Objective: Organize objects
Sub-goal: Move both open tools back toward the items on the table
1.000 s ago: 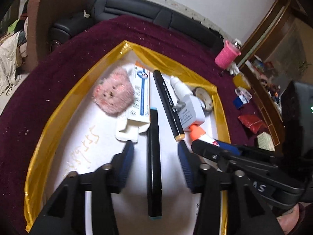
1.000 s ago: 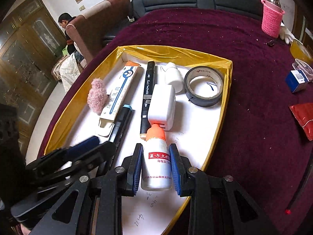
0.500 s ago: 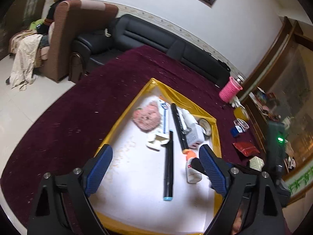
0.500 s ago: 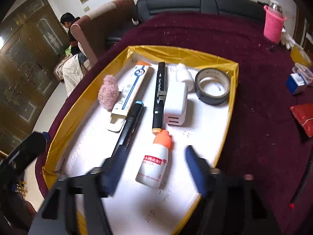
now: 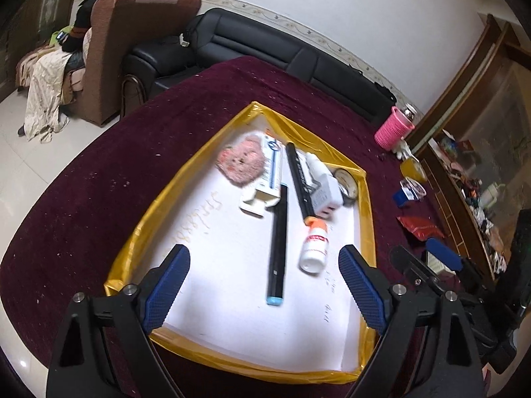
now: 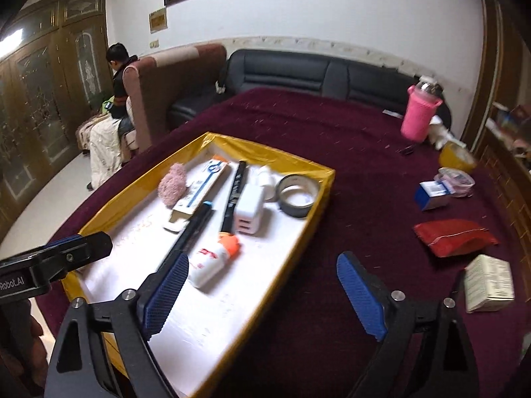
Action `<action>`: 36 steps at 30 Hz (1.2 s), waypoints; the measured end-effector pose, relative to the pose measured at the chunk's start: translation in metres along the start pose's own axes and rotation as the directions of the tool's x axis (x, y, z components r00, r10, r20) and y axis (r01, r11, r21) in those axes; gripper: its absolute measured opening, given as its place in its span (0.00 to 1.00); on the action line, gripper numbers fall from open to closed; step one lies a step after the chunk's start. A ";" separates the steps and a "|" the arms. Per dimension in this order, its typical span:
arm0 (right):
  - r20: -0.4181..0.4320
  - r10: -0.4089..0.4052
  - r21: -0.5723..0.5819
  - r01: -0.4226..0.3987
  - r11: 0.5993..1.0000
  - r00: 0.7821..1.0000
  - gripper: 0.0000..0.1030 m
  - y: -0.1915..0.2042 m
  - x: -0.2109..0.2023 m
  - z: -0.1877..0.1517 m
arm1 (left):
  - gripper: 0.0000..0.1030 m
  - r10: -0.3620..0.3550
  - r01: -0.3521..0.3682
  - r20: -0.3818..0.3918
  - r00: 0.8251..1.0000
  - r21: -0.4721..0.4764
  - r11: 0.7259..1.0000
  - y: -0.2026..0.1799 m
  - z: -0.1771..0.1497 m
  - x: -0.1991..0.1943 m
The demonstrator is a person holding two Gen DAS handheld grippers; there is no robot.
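Observation:
A yellow-rimmed white tray point(image 5: 156, 199) point(image 6: 318, 205) lies on the maroon table. In it lie a pink fuzzy ball point(image 5: 240, 164) point(image 6: 172, 182), a toothpaste box point(image 5: 268, 172) point(image 6: 202, 189), two black markers point(image 5: 278, 242) point(image 6: 232, 195), a white charger point(image 5: 327, 194) point(image 6: 247, 207), a tape roll point(image 5: 346, 182) point(image 6: 297, 194) and a white bottle with an orange cap point(image 5: 313, 245) point(image 6: 214, 258). My left gripper point(image 5: 264, 290) is open and empty above the tray's near end. My right gripper point(image 6: 264, 293) is open and empty above the tray's right rim.
On the cloth right of the tray lie a red pouch point(image 6: 454, 237), a white box point(image 6: 489, 282), a blue-and-white box point(image 6: 431, 192) and a pink-sleeved bottle point(image 6: 419, 116). A black sofa point(image 6: 298, 69) and an armchair with a seated person point(image 6: 119, 76) stand behind.
My right gripper let go of the white bottle, which now lies in the tray. Both grippers opened wide and pulled back and up from the tray.

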State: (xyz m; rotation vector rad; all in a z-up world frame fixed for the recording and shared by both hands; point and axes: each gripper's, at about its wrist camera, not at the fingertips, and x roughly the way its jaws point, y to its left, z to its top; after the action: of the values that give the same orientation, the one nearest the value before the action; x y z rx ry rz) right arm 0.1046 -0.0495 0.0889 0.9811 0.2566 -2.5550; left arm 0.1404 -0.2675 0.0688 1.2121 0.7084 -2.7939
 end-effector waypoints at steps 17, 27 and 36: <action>0.059 -0.099 0.093 0.093 0.991 0.993 0.93 -0.071 -0.037 -0.034 | 0.88 0.002 0.005 -0.042 0.999 0.155 0.988 -0.080 -0.025 0.001; 0.055 -0.138 0.149 0.128 0.981 0.989 0.94 -0.108 -0.045 -0.046 | 0.88 0.010 0.006 -0.067 0.998 0.231 0.973 -0.118 -0.038 0.007; 0.036 -0.154 0.195 0.144 0.970 0.987 0.95 -0.136 -0.043 -0.055 | 0.88 0.015 0.015 -0.103 0.995 0.283 0.959 -0.143 -0.047 0.020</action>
State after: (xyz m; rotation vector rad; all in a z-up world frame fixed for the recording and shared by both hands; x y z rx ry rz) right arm 0.1102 0.1032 0.0814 0.9974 0.0722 -2.7794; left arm 0.1317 -0.1168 0.0843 1.4073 0.3142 -2.9259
